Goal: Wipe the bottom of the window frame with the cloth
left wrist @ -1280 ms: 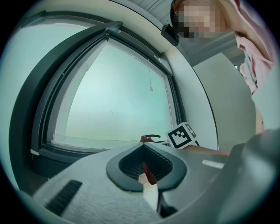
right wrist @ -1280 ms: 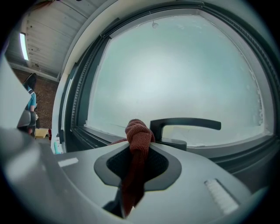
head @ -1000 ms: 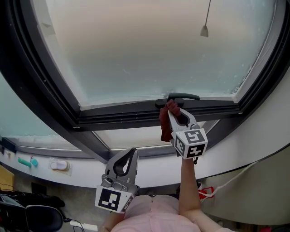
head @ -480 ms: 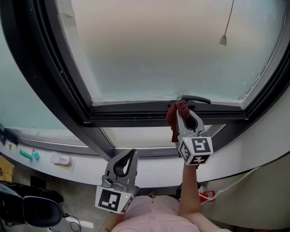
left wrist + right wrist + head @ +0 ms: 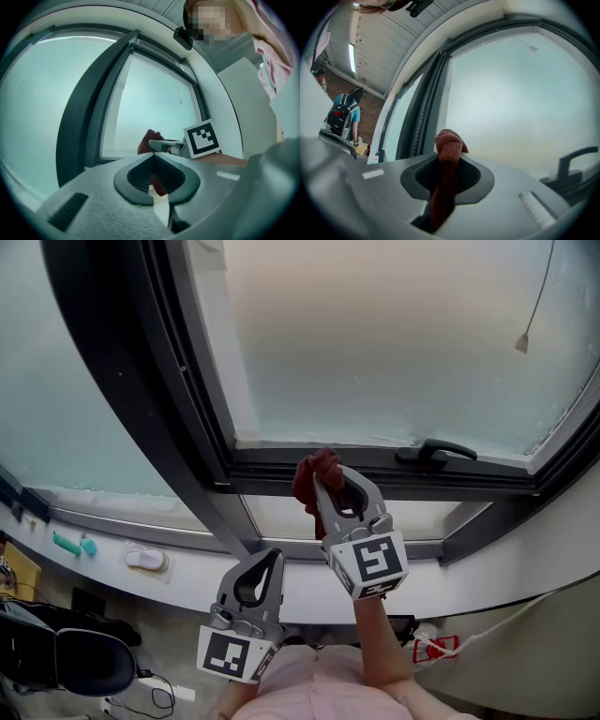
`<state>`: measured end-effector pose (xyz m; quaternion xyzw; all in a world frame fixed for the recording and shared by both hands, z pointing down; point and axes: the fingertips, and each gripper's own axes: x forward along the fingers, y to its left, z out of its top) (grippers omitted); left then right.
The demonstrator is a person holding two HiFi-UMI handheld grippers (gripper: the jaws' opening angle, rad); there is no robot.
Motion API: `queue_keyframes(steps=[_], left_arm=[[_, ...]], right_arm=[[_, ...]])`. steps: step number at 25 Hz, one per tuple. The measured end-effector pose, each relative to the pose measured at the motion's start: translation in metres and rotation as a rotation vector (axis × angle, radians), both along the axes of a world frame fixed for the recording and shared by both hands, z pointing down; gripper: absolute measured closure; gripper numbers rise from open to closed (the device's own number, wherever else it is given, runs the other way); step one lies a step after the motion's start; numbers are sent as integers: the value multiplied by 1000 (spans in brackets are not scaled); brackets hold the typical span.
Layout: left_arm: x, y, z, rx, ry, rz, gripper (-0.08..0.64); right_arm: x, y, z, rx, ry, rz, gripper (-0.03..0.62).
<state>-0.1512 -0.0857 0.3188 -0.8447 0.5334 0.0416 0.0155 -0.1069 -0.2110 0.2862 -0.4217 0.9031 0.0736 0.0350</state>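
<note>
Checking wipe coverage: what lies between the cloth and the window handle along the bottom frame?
Nothing: in the head view only bare dark frame runs from the cloth, clamped in the right gripper, to the handle.

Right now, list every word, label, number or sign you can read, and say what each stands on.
No readable text anywhere.
Square black-and-white markers on the left gripper and right gripper: patterns, not letters.
Small items on the ledge: too small to show any print.
</note>
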Motion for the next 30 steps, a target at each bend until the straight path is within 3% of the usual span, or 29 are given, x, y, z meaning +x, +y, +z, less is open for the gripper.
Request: queue_keyframes(steps=[6, 13, 19, 23, 30], left_arm=[[-49, 7, 2, -5, 2, -43, 561], [-100, 14, 5, -3, 10, -82, 561], [-125, 12, 8, -3, 11, -90, 561], [-124, 9, 8, 0, 11, -74, 561], [-120, 3, 7, -3, 12, -66, 561]], right_arm=[[-99, 17, 24, -10, 82, -147, 526], [-160, 11, 65, -96, 162, -176, 526], [-170, -7, 84, -95, 213, -115, 528], [-172, -5, 86, -12, 266, -82, 528], [-167, -6, 86, 11, 306, -56, 529]])
